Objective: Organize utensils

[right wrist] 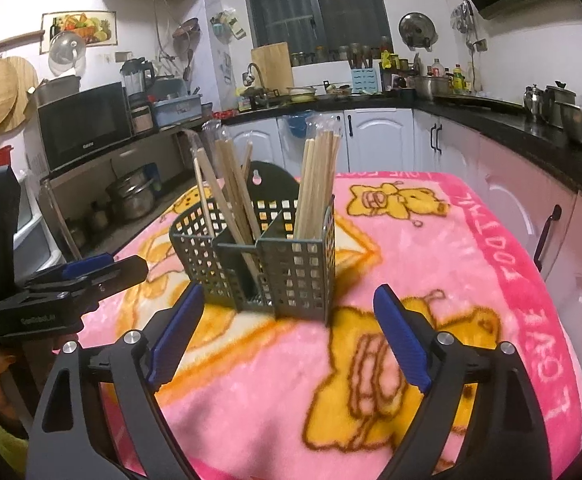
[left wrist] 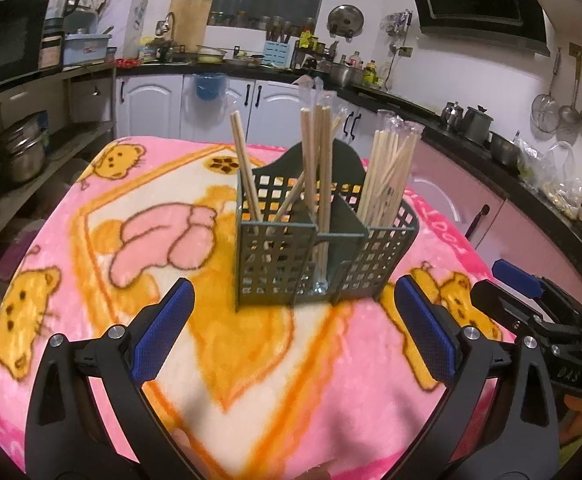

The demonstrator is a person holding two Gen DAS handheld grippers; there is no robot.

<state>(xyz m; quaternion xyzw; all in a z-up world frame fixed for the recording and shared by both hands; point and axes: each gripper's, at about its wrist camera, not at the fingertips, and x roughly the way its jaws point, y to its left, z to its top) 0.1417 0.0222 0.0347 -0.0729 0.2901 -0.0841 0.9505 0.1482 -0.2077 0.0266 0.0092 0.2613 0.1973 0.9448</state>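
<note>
A dark green slotted utensil caddy [left wrist: 291, 256] stands upright on a pink bear-print blanket [left wrist: 91, 264]. Wooden chopsticks [left wrist: 317, 168] stand in its compartments, some in clear plastic sleeves. My left gripper [left wrist: 293, 312] is open and empty, just in front of the caddy. My right gripper [right wrist: 289, 326] is open and empty, also just in front of the caddy [right wrist: 259, 256], from its other side. Chopsticks [right wrist: 317, 184] lean in its compartments there too. The right gripper shows at the right edge of the left wrist view [left wrist: 531, 300], and the left gripper at the left of the right wrist view [right wrist: 83, 276].
The blanket [right wrist: 471, 280] covers a table in a kitchen. White cabinets [right wrist: 375, 140] and a dark counter with pots [right wrist: 551, 100] run behind and to the right. Shelves with a microwave [right wrist: 83, 124] and steel pots [right wrist: 131, 196] stand to the left.
</note>
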